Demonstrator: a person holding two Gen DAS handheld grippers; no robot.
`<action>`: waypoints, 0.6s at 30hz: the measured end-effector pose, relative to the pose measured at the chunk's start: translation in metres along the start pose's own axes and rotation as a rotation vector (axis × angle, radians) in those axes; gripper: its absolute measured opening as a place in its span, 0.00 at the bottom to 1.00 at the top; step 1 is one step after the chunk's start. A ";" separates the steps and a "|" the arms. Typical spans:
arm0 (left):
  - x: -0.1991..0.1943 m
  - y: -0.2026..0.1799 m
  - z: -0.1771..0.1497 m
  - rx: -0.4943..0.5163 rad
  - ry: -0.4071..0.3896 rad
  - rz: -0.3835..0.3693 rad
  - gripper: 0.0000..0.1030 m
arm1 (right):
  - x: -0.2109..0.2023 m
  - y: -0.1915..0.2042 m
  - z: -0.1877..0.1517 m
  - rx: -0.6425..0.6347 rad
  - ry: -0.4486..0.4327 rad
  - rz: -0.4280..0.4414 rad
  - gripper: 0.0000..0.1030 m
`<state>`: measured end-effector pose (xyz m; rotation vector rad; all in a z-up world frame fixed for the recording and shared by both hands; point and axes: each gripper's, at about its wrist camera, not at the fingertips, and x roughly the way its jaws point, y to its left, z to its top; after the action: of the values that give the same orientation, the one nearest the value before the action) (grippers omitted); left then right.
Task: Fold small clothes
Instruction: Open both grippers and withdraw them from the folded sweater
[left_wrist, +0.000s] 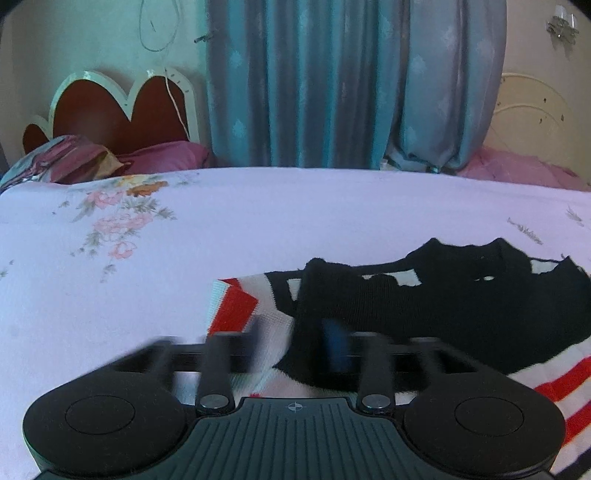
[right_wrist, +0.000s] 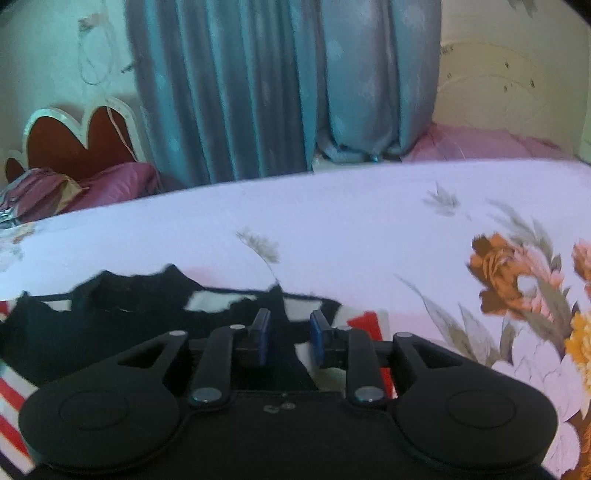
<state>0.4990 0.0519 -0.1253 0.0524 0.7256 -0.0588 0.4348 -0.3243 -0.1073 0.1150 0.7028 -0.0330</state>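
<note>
A headboard (left_wrist: 110, 110) of dark red panels edged in white scallops stands at far left, with a crumpled magenta pillow (left_wrist: 162, 157) at its foot. Beside it, long teal curtains (left_wrist: 332, 85) hang down the middle of the wall, and a pale pink cloth (left_wrist: 517, 168) lies bunched at far right.

In front of all this spreads a wide bed covered by a lilac sheet printed with pink and orange flowers (left_wrist: 221, 229). On the sheet's near side lies a small knitted garment, black across its upper part and striped red, white and black along its edges (left_wrist: 443, 306). It is spread fairly flat, with the black upper layer rumpled.

The left gripper (left_wrist: 295, 343), a black two-finger claw, hangs over the garment's left edge. Its blue-padded fingers (left_wrist: 336, 347) are blurred but stand well apart, with no cloth pinched between them.

The right gripper (right_wrist: 290, 339) sits over the garment's right edge, where a red corner shows. Its blue pads (right_wrist: 264, 338) stand a narrow gap apart, black fabric showing behind the gap; nothing is visibly clamped.
</note>
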 end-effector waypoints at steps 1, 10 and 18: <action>-0.004 0.000 -0.001 0.001 -0.011 0.000 0.64 | -0.004 0.004 0.001 -0.008 -0.007 0.016 0.23; -0.043 -0.035 -0.007 0.081 -0.025 -0.082 0.64 | -0.017 0.059 -0.014 -0.121 0.029 0.149 0.23; -0.039 -0.065 -0.025 0.107 0.040 -0.115 0.64 | -0.023 0.088 -0.032 -0.160 0.069 0.179 0.23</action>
<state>0.4484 -0.0095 -0.1201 0.1147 0.7644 -0.2068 0.4027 -0.2336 -0.1087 0.0253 0.7590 0.1990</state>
